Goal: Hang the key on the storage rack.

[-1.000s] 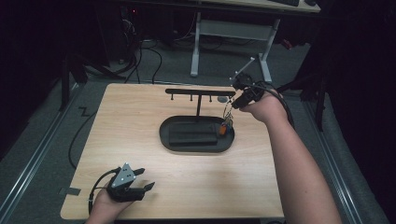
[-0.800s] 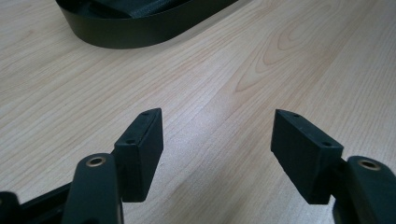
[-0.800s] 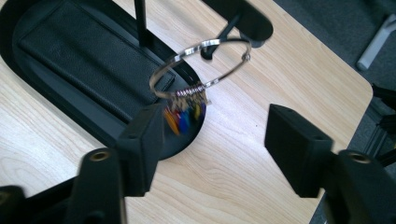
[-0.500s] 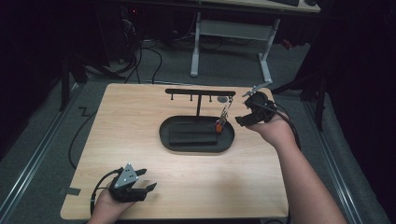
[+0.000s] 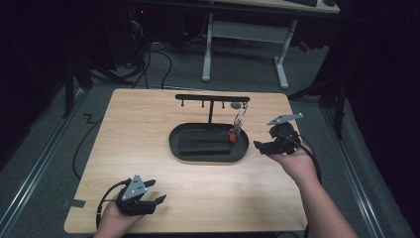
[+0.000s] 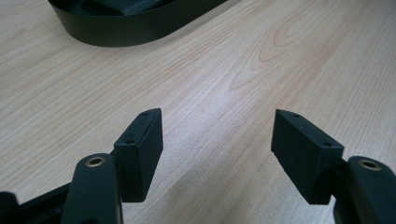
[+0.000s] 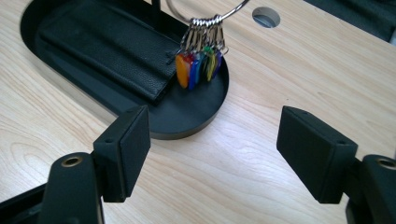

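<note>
No brand, label or writing could be read on anything. One key ring (image 7: 205, 14) hung from the right-hand end of the stand's (image 5: 211, 98) black crossbar, just above the right end of the oval black tray (image 5: 208, 154) that forms the stand's base. It carried a bunch of small coloured tags (image 7: 198, 63): orange, red, blue, green, yellow and purple could be made out, though the exact count could not be told. The crossbar had four short pegs on its underside in the high view. One dark leather pouch (image 7: 100, 49) lay flat inside the tray, to the left of the tags.

The right claw (image 5: 271, 144) sat just off the tray's right end, a little above the bench (image 5: 148, 129). Its jaws had just been opening and stood wide apart with nothing between them, the tags hanging free beyond them. The left claw (image 5: 148, 201) rested well away from the tray, near the bench's front left corner, its jaws also spread wide over bare wood, gripping nothing. One round hole (image 7: 266, 16) in the bench lay behind the tray's right end.
</note>
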`<state>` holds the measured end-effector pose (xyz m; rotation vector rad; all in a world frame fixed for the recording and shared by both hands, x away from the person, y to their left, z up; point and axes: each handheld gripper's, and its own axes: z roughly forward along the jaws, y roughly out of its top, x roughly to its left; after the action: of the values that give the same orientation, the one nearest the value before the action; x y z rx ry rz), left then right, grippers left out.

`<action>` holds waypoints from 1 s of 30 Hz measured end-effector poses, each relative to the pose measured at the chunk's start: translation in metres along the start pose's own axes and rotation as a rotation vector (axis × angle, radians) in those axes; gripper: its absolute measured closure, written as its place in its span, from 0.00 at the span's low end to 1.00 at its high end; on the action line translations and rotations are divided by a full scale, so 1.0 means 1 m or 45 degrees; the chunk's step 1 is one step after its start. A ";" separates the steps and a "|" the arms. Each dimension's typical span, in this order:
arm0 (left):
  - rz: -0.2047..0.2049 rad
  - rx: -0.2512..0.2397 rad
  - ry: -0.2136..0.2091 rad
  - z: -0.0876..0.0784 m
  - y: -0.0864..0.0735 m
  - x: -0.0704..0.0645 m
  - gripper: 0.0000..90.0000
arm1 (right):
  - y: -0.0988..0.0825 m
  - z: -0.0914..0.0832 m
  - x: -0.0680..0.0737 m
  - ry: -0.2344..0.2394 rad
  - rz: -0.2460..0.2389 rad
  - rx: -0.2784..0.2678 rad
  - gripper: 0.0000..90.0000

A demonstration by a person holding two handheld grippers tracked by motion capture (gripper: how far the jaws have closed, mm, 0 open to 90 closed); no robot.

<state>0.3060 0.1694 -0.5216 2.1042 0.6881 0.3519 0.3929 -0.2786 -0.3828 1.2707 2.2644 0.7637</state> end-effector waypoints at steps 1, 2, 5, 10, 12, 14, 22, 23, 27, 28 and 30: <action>-0.001 0.000 -0.002 0.000 0.000 0.000 0.39 | -0.004 0.000 0.001 0.004 0.002 0.004 0.29; 0.000 0.001 -0.005 0.000 0.000 0.000 0.39 | -0.009 0.000 0.003 -0.004 -0.005 -0.012 0.29; 0.002 -0.002 -0.004 0.000 0.000 -0.001 0.39 | -0.022 0.001 0.013 0.004 -0.019 -0.039 0.28; 0.001 0.001 -0.002 0.000 0.000 -0.001 0.38 | -0.048 0.004 0.032 0.034 -0.011 -0.141 0.28; -0.002 0.004 -0.001 0.000 -0.001 0.000 0.38 | -0.061 0.008 0.038 0.037 -0.004 -0.175 0.28; -0.005 0.002 0.004 -0.001 -0.001 0.000 0.38 | -0.074 0.013 0.043 0.056 0.018 -0.202 0.28; -0.017 -0.002 0.002 -0.001 -0.003 0.001 0.38 | -0.124 0.028 0.054 0.065 0.077 -0.258 0.28; -0.015 0.000 -0.002 0.000 -0.003 0.000 0.38 | -0.133 0.028 0.058 0.045 0.053 -0.261 0.28; -0.015 0.003 -0.009 0.001 -0.004 -0.001 0.38 | -0.155 0.023 0.065 -0.001 0.040 -0.304 0.29; -0.016 0.003 -0.012 0.001 -0.003 -0.001 0.38 | -0.165 0.022 0.066 -0.017 0.049 -0.327 0.31; -0.001 0.004 -0.007 0.001 -0.003 -0.003 0.38 | -0.175 0.018 0.062 0.046 0.115 -0.305 0.28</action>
<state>0.3032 0.1680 -0.5244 2.1072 0.6864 0.3449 0.2631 -0.2950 -0.5160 1.2595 2.0796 1.0633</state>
